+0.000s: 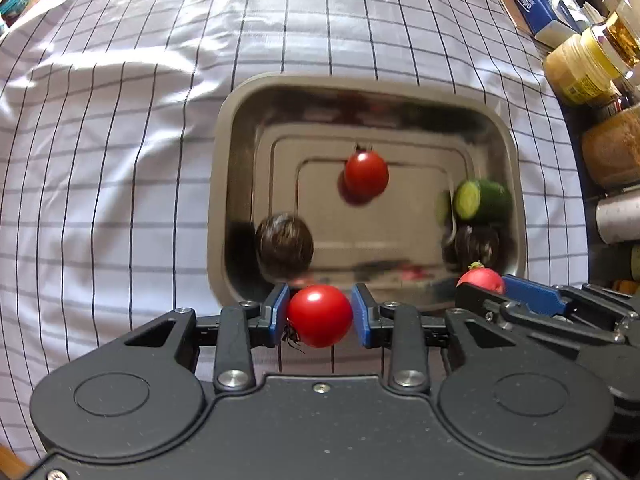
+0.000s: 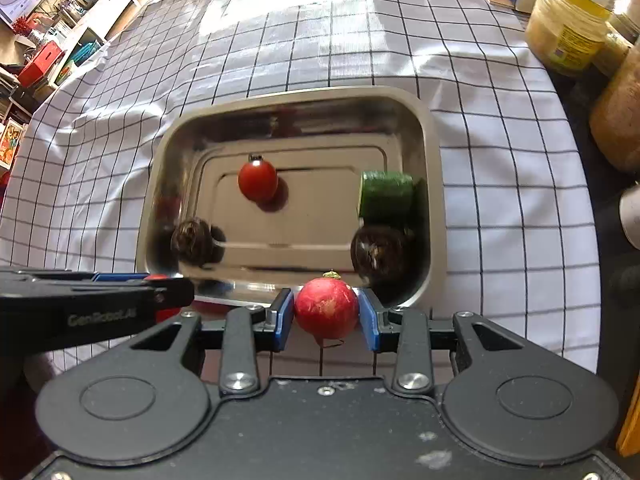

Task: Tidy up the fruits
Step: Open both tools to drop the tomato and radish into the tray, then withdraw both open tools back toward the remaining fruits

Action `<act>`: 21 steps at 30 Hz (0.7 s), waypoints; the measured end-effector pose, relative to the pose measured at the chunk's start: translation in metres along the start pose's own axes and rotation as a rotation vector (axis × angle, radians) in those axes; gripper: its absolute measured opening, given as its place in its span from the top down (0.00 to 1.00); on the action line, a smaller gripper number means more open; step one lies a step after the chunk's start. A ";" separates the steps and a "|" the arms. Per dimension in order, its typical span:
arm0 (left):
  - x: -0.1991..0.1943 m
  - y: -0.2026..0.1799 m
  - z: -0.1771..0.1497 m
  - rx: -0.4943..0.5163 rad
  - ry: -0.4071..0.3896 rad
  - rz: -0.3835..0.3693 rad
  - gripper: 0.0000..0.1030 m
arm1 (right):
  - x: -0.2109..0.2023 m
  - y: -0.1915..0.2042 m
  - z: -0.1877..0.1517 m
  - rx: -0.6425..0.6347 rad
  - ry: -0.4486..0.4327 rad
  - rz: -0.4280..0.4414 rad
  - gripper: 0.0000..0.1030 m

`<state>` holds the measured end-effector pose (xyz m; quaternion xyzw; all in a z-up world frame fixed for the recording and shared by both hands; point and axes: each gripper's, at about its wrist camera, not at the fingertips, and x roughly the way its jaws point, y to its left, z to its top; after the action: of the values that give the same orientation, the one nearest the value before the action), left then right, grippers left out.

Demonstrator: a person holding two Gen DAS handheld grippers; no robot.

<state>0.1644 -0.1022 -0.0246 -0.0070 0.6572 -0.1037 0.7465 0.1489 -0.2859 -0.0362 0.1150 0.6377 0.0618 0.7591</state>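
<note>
My left gripper [image 1: 320, 315] is shut on a red cherry tomato [image 1: 320, 312], just short of the near rim of a steel tray [image 1: 224, 128]. Beside it on the right, my right gripper [image 2: 326, 315] is shut on a pinkish-red radish [image 2: 326, 306] with a green tip, over the same near rim [image 2: 434, 152]. Lying in the tray are another tomato [image 2: 258, 180], a cucumber piece [image 2: 386, 196] and two dark round fruits [image 2: 192, 240] [image 2: 378, 254]. In the right wrist view the left gripper [image 2: 160, 292] shows at the left, mostly hiding its tomato.
A white checked cloth [image 1: 120, 160] covers the table around the tray. Jars [image 2: 568, 28] and a blue carton [image 1: 532, 0] stand along the right edge. Shelves with boxes [image 2: 44, 60] are beyond the table at the far left.
</note>
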 end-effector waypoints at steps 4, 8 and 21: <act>0.002 0.000 0.008 0.008 -0.006 -0.017 0.57 | 0.005 0.002 0.010 0.004 -0.012 0.001 0.62; 0.002 0.002 0.006 0.003 -0.002 -0.020 0.57 | 0.005 0.004 0.012 0.008 -0.014 0.015 0.62; -0.010 0.021 -0.044 -0.012 0.011 0.013 0.57 | -0.016 0.014 -0.031 -0.014 -0.015 -0.012 0.62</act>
<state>0.1233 -0.0742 -0.0236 -0.0067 0.6621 -0.0950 0.7433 0.1160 -0.2732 -0.0222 0.1062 0.6324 0.0610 0.7649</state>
